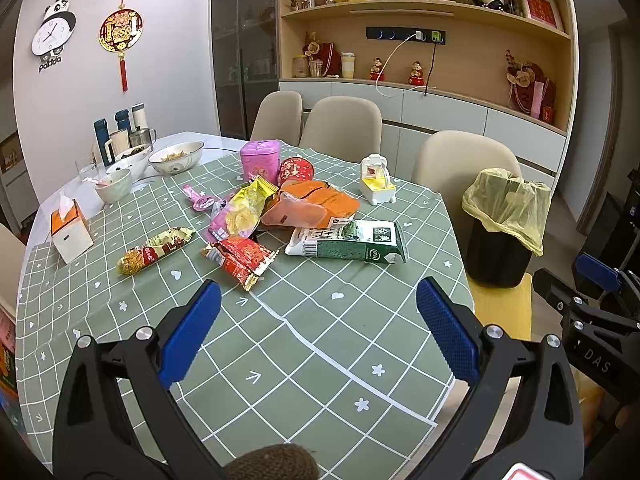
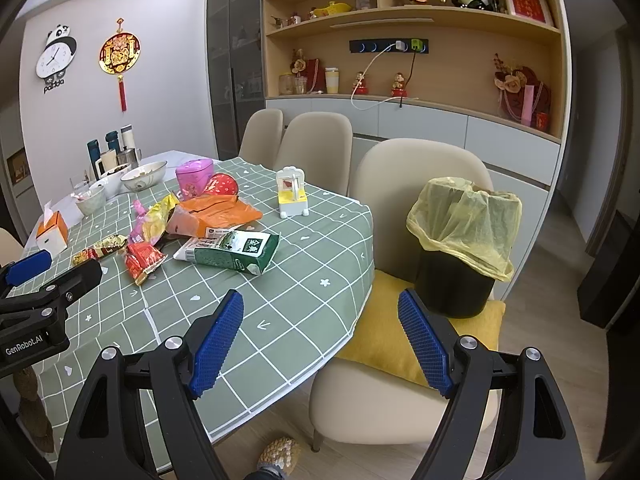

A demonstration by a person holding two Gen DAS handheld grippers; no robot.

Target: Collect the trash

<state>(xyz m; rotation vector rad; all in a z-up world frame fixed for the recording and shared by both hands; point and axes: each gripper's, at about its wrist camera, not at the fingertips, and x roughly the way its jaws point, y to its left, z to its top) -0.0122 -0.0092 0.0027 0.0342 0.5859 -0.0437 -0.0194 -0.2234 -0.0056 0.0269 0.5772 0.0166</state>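
Note:
Trash lies in a heap on the green checked tablecloth (image 1: 320, 340): a green-and-white milk carton (image 1: 348, 242) (image 2: 230, 250), a red wrapper (image 1: 240, 260) (image 2: 144, 260), a yellow-red wrapper (image 1: 154, 250), an orange bag (image 1: 316, 202) (image 2: 218, 210) and a yellow-pink bag (image 1: 244, 210). A black bin with a yellow liner (image 1: 504, 224) (image 2: 460, 240) stands on a chair to the right. My left gripper (image 1: 318, 304) is open and empty, above the cloth short of the heap. My right gripper (image 2: 320, 316) is open and empty over the table's right edge.
A pink tin (image 1: 260, 158), a red tin (image 1: 295, 170), a white-yellow toy (image 1: 376, 182), a tissue box (image 1: 70, 232) and bowls (image 1: 176, 158) stand on the table. Beige chairs (image 1: 340, 124) ring the far side. A yellow cushion (image 2: 384, 340) lies under the bin.

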